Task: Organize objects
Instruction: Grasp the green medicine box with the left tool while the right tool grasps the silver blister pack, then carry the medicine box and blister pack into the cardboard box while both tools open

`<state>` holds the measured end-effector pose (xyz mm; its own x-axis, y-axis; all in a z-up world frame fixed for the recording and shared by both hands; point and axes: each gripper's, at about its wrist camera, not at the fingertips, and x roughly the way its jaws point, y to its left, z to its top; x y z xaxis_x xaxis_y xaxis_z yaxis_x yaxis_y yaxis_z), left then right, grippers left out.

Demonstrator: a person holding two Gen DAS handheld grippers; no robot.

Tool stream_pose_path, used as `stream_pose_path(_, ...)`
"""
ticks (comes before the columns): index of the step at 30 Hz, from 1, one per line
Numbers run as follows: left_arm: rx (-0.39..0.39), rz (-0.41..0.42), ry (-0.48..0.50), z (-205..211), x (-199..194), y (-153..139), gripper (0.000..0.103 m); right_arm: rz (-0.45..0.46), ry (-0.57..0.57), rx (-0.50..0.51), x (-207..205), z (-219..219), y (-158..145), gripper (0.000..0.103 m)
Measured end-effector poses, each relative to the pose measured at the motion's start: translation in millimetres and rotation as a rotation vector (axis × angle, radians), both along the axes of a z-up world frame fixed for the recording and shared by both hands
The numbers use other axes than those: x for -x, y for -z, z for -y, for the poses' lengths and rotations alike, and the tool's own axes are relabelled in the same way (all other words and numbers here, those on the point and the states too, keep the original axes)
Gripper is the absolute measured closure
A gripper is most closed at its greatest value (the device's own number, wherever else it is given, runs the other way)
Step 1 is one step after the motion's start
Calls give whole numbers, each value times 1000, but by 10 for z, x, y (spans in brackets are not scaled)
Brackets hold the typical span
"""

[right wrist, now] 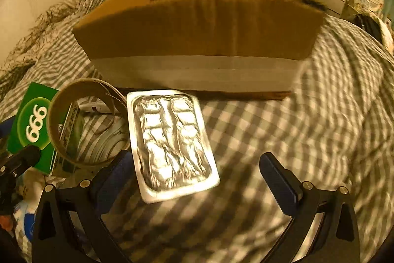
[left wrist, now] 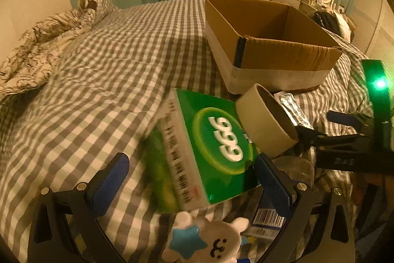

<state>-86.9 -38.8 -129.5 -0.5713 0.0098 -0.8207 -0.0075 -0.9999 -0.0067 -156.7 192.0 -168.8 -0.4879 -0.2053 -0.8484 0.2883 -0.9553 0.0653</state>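
Left gripper [left wrist: 190,179], jaws spread wide, flanks a green "666" box [left wrist: 209,152] lying tilted on the checked bedspread [left wrist: 98,80]; whether the pads touch it cannot be told. A roll of tape [left wrist: 264,120] leans on the green box's far right corner, and a plush rabbit [left wrist: 209,240] lies just below the jaws. Right gripper [right wrist: 197,174], also wide open, holds nothing; a foil blister pack [right wrist: 172,142] lies between and just ahead of its fingers, beside the left pad. The open cardboard box [right wrist: 197,26] stands directly beyond.
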Motion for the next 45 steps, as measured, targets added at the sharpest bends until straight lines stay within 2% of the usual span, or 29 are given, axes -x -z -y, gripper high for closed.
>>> stream_pose_path(2,-28,30,22,-4,64,60,0,21,-8,-12,77,47,91,1)
stream_pose_path(5,-55,62,46,-31,117,152,0,38,-9,19,96,54,147,9)
stream_pose_path(6,-61,70,52,-42,125,170,0,31,-11,22,78,51,136,16)
stream_pose_path(7,-61,72,52,-53,126,183,0,25,-16,18,61,53,122,28)
stream_pose_path(8,-62,75,52,-58,129,187,0,13,-24,-4,31,60,102,33)
stream_pose_path(11,-60,79,55,-69,132,193,0,-5,-35,-48,-22,52,99,33)
stream_pose_path(15,-59,68,61,-72,103,179,2,-32,-25,-53,-92,14,44,33)
stream_pose_path(20,-69,41,65,-68,28,86,19,-77,-7,-44,-245,-58,-133,33)
stream_pose_path(22,-65,22,67,-76,-12,23,32,-83,0,-32,-297,-101,-182,33)
stream_pose_path(24,-59,7,77,-84,-47,-34,39,-88,5,-28,-358,-139,-242,33)
stream_pose_path(27,-59,2,74,-63,-83,-63,43,-89,6,-18,-443,-132,-280,33)
stream_pose_path(29,-63,5,71,-39,-100,-51,41,-90,4,-19,-482,-127,-306,33)
stream_pose_path(30,-60,12,75,-39,-103,-38,37,-92,2,-20,-506,-112,-314,33)
stream_pose_path(33,-3,46,55,-30,-70,55,0,-97,-2,-21,-556,-97,-330,33)
stream_pose_path(34,-1,52,48,-15,-56,87,0,-98,-2,-21,-562,-96,-337,33)
stream_pose_path(41,-196,162,31,114,146,302,0,-96,-7,-10,-537,-117,-289,33)
stream_pose_path(45,-185,215,58,-17,258,422,0,-86,-11,-7,-494,-116,-228,33)
